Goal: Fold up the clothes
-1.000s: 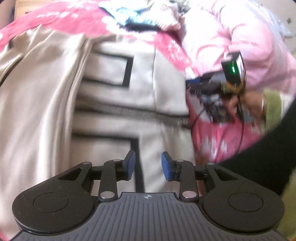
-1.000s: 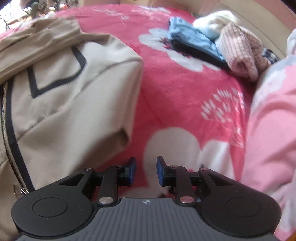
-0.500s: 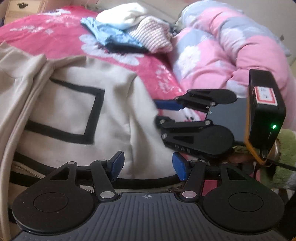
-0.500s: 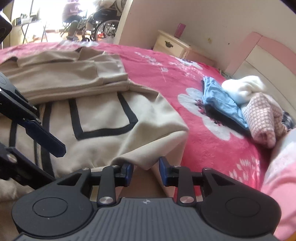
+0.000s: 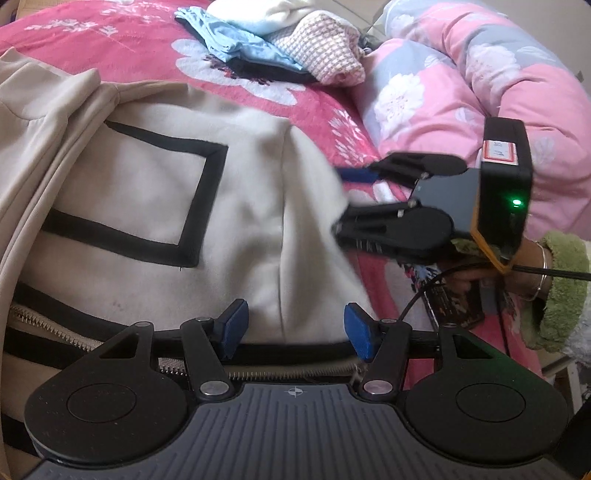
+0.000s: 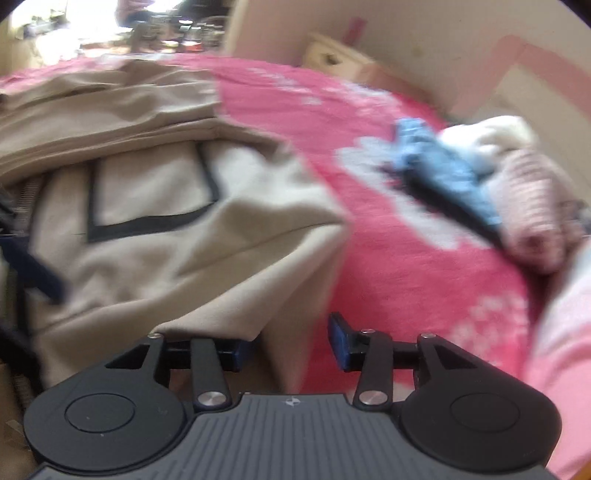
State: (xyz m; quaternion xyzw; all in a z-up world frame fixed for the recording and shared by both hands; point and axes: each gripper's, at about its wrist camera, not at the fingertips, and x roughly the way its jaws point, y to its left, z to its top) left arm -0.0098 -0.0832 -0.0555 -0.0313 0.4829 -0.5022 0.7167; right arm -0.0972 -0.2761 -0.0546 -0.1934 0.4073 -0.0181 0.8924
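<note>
A beige jacket (image 5: 147, 192) with a black-trimmed pocket (image 5: 199, 206) and a zipper (image 5: 55, 325) lies spread on the red floral bedsheet (image 5: 110, 33). My left gripper (image 5: 295, 330) is open at the jacket's near hem, the black hem band running between its fingers. My right gripper (image 5: 341, 203) reaches in from the right and straddles the jacket's side edge. In the blurred right wrist view the right gripper (image 6: 288, 345) is open, with the jacket's (image 6: 166, 229) lifted corner draped between its fingers and covering the left fingertip.
Several folded clothes (image 5: 280, 48) in blue, white and pink check sit at the far side of the bed. A pink floral quilt (image 5: 461, 74) is bunched along the right. A hand with a green cuff (image 5: 554, 288) holds the right gripper. A nightstand (image 6: 332, 55) stands by the wall.
Both grippers closed in on the jacket's right hem corner. The left gripper widened a second ago and stays wide. The right gripper opened further around the corner fabric.
</note>
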